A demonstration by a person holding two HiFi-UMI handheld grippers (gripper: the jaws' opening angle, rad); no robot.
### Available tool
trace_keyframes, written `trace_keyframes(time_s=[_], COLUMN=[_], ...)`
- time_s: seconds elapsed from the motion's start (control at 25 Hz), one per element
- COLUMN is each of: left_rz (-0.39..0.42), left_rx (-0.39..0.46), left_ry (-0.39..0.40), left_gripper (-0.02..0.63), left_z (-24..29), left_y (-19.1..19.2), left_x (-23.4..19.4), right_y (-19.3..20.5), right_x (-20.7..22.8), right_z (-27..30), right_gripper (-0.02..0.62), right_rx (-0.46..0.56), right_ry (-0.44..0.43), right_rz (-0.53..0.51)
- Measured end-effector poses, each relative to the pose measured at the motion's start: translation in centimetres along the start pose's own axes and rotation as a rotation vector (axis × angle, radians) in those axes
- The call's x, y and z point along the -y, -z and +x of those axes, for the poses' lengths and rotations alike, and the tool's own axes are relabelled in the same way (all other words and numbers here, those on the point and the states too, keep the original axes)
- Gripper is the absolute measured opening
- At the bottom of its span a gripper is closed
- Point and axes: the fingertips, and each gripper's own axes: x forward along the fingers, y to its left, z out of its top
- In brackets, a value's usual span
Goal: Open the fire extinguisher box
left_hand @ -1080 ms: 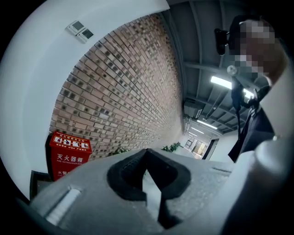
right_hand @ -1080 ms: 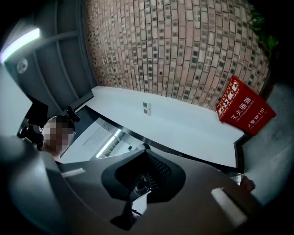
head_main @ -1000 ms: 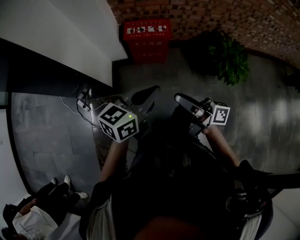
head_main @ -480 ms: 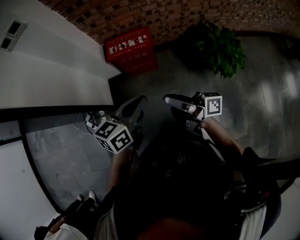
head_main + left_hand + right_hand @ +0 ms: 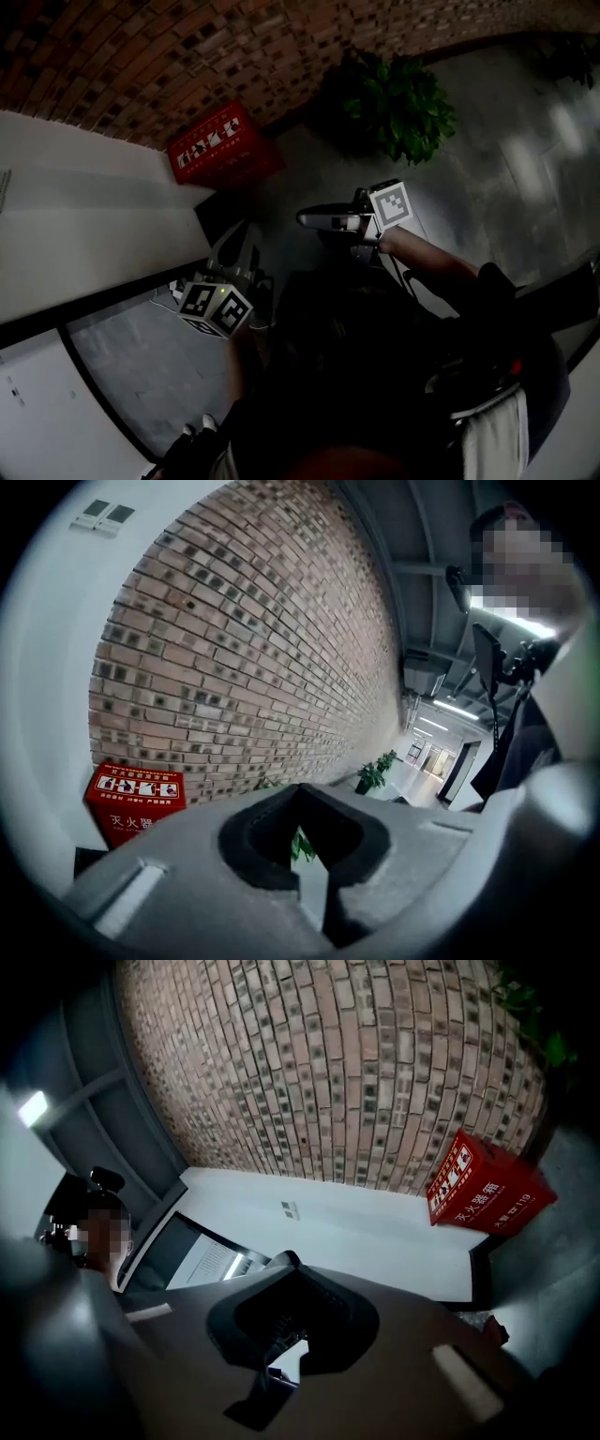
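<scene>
The person wears a dark top (image 5: 356,366) with a pale band (image 5: 487,433) at the waist, and holds two grey, broad-jawed tools with black-padded notches, the left gripper (image 5: 238,232) and the right gripper (image 5: 306,218) — each bearing a white cube (image 5: 214,309) printed with black square markers.

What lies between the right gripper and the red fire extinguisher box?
Only bare grey floor. The head view shows nothing standing between the right gripper and the red fire extinguisher box; the potted plant stands aside.
</scene>
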Motion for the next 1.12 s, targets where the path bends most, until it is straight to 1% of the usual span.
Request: trace_keyframes(time_s=[0.12,0.2,0.32,0.4,0.48,0.52,0.6,0.68,0.76,0.92,1.0,1.12], left_rz=[-0.018,-0.032,-0.027,-0.012,-0.003,-0.009,-0.046,-0.089,-0.110,-0.123,-0.114,-0.096], left_rx=[0.010,0.022,0.042,0.052,0.060,0.059,0.051,0.042,0.035,0.014,0.007,0.019], left_ry=[-0.010,-0.028,-0.045,-0.046,-0.062,-0.075,-0.089,-0.079,-0.059,-0.015,0.004,0.003], left_gripper=[0.002,0.002,0.002,0.002,0.002,0.002,0.002,0.002,0.002,0.002,0.002,0.002], left_z=[1.3,1.8,2.5,2.3,1.9,1.6,1.1,0.5,0.0,-0.7,-1.1,-1.9], left_y=[-0.7,-1.4,-2.1,-1.9,-1.3,-1.1,-1.5,-2.7,-3.7,-5.2,-6.4,-8.2], left_x=[-0.1,-1.4,-3.2,-3.4,-4.2,-5.3,-9.4,-14.1,-17.5,-22.4,-24.8,-29.1], right_y=[-1.9,-3.2,-5.0,-5.1,-4.8,-4.8,-5.9,-7.6,-8.7,-9.4,-10.2,-10.8], right_x=[-0.2,0.0,1.3,2.2,2.8,3.3,4.8,6.5,8.0,10.2,11.4,13.4], right_z=[-0.4,0.0,-0.3,-0.9,-1.1,-0.7,1.7,5.2,8.5,14.6,17.5,22.1], right_gripper=[-0.002,-0.002,-0.005,-0.009,-0.009,-0.009,-0.009,-0.010,-0.009,-0.009,-0.009,-0.009], right_rx=[-0.028,-0.024,0.045,0.088,0.091,0.085,0.090,0.105,0.105,0.096,0.098,0.068], right_ry=[-0.012,-0.018,0.014,0.032,0.042,0.052,0.094,0.144,0.173,0.192,0.201,0.201], right_rz=[0.006,-0.006,-0.050,-0.066,-0.067,-0.068,-0.076,-0.084,-0.086,-0.081,-0.088,-0.102])
